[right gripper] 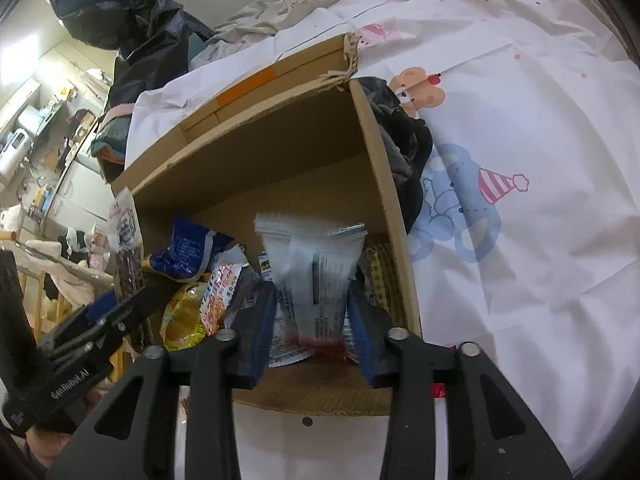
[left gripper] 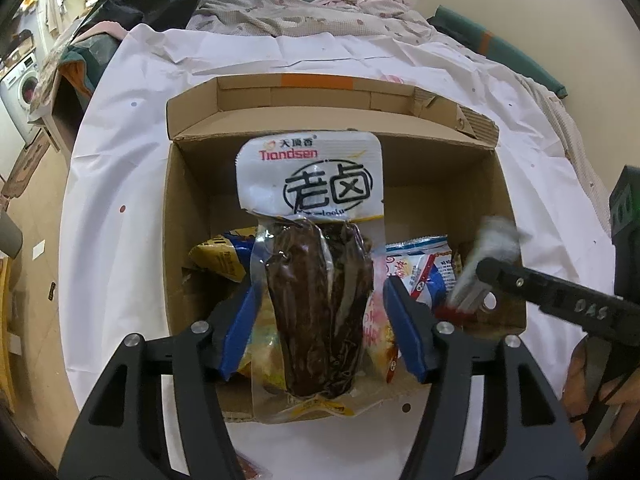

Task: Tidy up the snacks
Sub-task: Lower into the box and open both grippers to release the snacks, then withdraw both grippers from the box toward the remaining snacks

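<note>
Both grippers, L (left gripper: 320, 320) and R (right gripper: 312, 320), stood open over the box (left gripper: 496, 184), packs dropping—best let meat pack (left gripper: 316, 280) fall flat w/o snagging.

A brown cardboard box (left gripper: 440, 184) sits open in the centre of the left wrist view, flaps folded outward, an orange tape strip on its far flap. A vacuum-sealed pack of dark braised meat (left gripper: 316, 300) with a white "Tiandsen" header stands upright at mid-frame. Behind it lie a yellow-and-blue packet (left gripper: 220, 260) at left and a red-and-white sachet (left gripper: 420, 268) at right. In the right wrist view's centre, a blurred clear pouch (right gripper: 316, 264) stands upright.
</note>
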The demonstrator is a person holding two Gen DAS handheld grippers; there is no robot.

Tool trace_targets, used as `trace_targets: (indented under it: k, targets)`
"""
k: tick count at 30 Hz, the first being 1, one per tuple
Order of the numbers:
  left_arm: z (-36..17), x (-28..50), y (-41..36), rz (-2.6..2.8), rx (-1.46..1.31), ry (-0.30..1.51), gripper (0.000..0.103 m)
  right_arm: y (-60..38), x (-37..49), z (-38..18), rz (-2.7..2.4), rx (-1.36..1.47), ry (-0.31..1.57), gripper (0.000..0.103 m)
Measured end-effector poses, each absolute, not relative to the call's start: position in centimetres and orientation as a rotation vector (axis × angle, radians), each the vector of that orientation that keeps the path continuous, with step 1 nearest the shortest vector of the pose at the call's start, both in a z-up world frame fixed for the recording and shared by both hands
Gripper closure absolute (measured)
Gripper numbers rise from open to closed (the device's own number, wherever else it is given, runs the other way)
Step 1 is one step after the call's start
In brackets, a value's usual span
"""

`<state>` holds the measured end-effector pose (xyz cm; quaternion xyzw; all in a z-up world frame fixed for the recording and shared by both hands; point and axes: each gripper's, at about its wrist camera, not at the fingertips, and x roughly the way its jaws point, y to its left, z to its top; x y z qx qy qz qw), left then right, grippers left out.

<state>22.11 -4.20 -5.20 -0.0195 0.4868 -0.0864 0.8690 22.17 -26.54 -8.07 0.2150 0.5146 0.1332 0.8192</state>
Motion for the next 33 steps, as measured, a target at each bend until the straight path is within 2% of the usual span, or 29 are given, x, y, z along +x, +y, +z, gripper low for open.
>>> trace_targets:
  k: [1, 2, 3, 4, 6, 22, 29, 33]
  targets:
    - [-5.2, 22.1, -4.2, -0.186, -0.044, 1.017, 0.037, -26.7, 22.1, -7.9, 0.288, 0.476, 1.086, 0.034]
    - [-5.0, 22.0, -4.3, -0.190, -0.045, 1.010, 0.034, -26.7, 22.0, -7.8, 0.286, 0.485, 1.074, 0.029]
    - [-4.9, 21.9, -4.3, -0.188, -0.041, 1.002, 0.026, -26.6, 22.0, -7.6, 0.285, 0.478, 1.060, 0.024]
    - [-4.7, 21.8, -4.4, -0.184, -0.037, 0.991, 0.016, -26.5, 22.0, -7.5, 0.288, 0.468, 1.057, 0.021]
    - [-4.3, 21.5, -4.4, -0.183, -0.032, 0.969, 0.010, -26.2, 22.0, -7.3, 0.288, 0.440, 1.059, 0.020]
    - [-3.3, 20.3, -3.2, -0.143, -0.084, 0.942, 0.010, -26.3, 21.9, -6.8, 0.296, 0.417, 1.053, 0.020]
    - [-0.1, 17.2, -1.7, -0.092, -0.036, 0.794, 0.010, -26.7, 19.3, -4.5, 0.262, 0.337, 0.951, 0.020]
    - [0.9, 15.6, -0.4, -0.075, -0.053, 0.772, 0.010, -27.4, 17.4, -3.6, 0.249, 0.343, 0.925, 0.015]
